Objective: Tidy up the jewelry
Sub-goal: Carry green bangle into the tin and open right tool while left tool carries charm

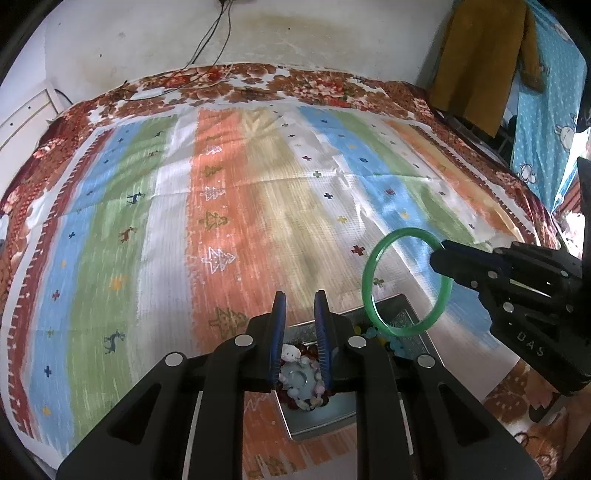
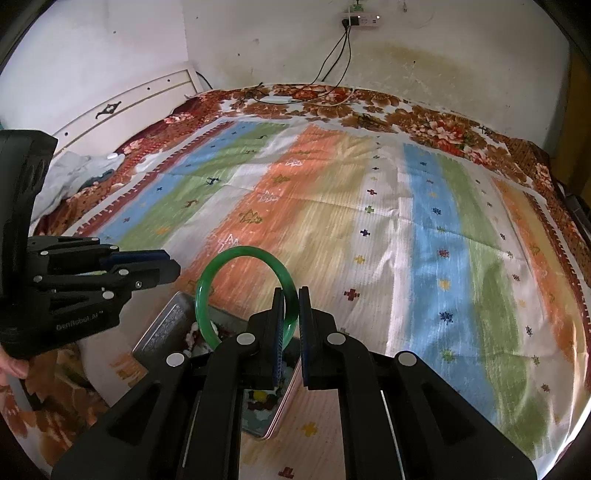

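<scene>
Right gripper [image 2: 291,314] pinches a green jade-look bangle [image 2: 207,288] by its rim, holding it upright in the air above a metal tin [image 1: 325,417] of beaded jewelry. From the left wrist cam the bangle [image 1: 369,288] hangs over the tin's far right corner, gripped at its upper right edge by the right gripper [image 1: 439,258]. Left gripper [image 1: 300,332] sits w/ fingers spread a little, nothing between them, directly over the tin; bead bracelets [image 1: 303,384] in pink, white & dark red lie below it. In the right cam the left gripper [image 2: 166,264] is beside the bangle, not touching. Tin rests near the front edge of a striped cloth [image 1: 221,206] w/ tree & cross motifs, laid over a floral bedspread [image 2: 424,118]. A power strip [image 2: 360,18] w/ cables is on the wall behind.
</scene>
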`<state>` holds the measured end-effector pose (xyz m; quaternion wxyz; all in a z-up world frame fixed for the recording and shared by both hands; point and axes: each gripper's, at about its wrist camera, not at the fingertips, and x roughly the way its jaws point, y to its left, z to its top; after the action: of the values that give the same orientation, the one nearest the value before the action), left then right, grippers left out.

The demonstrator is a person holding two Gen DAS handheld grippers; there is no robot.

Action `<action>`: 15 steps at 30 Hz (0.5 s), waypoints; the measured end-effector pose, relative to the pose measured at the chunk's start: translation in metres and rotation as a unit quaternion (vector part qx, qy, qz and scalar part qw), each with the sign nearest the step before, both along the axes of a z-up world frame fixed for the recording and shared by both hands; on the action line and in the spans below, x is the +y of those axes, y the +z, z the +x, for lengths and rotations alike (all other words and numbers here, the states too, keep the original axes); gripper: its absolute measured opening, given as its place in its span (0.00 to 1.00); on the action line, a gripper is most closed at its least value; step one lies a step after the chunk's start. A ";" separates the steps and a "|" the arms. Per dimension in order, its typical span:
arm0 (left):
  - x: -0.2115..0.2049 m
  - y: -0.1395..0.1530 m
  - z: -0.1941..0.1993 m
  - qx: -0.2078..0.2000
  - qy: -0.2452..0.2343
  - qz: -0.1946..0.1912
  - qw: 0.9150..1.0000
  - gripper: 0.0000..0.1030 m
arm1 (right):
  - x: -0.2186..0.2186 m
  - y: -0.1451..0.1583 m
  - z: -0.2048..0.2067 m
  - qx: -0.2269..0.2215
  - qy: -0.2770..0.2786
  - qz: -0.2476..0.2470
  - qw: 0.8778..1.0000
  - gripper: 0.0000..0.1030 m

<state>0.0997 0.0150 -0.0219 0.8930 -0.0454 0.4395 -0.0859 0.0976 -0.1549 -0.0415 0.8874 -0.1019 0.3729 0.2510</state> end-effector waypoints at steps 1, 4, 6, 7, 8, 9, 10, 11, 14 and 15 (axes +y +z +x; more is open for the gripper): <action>0.001 0.000 0.000 0.000 0.003 -0.001 1.000 0.15 | 0.000 -0.001 -0.001 0.001 0.001 -0.001 1.000 0.08; 0.006 0.000 0.001 0.001 0.012 -0.007 1.000 0.15 | -0.001 -0.003 -0.004 0.004 0.001 -0.003 1.000 0.08; 0.008 -0.001 0.001 0.004 0.016 -0.011 1.000 0.15 | -0.001 -0.005 -0.005 0.006 0.002 -0.005 1.000 0.08; 0.009 -0.001 0.001 0.005 0.018 -0.012 1.000 0.15 | -0.001 -0.006 -0.006 0.007 0.003 -0.006 1.000 0.08; 0.011 -0.002 0.002 0.007 0.021 -0.014 1.000 0.15 | -0.001 -0.007 -0.007 0.009 0.005 -0.006 1.000 0.08; 0.012 -0.003 0.003 0.008 0.024 -0.016 1.000 0.15 | 0.000 -0.008 -0.008 0.010 0.006 -0.006 1.000 0.08; 0.014 -0.004 0.005 0.012 0.027 -0.022 0.999 0.15 | 0.000 -0.008 -0.009 0.012 0.008 -0.007 1.000 0.08; 0.018 -0.005 0.007 0.019 0.033 -0.030 0.999 0.15 | 0.001 -0.009 -0.009 0.013 0.010 -0.007 1.000 0.08; 0.030 -0.011 0.015 0.036 0.052 -0.053 0.997 0.15 | 0.005 -0.011 -0.011 0.018 0.017 -0.009 1.000 0.08; 0.033 -0.012 0.018 0.041 0.057 -0.061 0.996 0.15 | 0.006 -0.012 -0.012 0.018 0.019 -0.010 1.000 0.08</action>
<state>0.1181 0.0485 -0.0342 0.8730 -0.1278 0.4668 -0.0596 0.0859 -0.1492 -0.0530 0.8745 -0.1135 0.3895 0.2659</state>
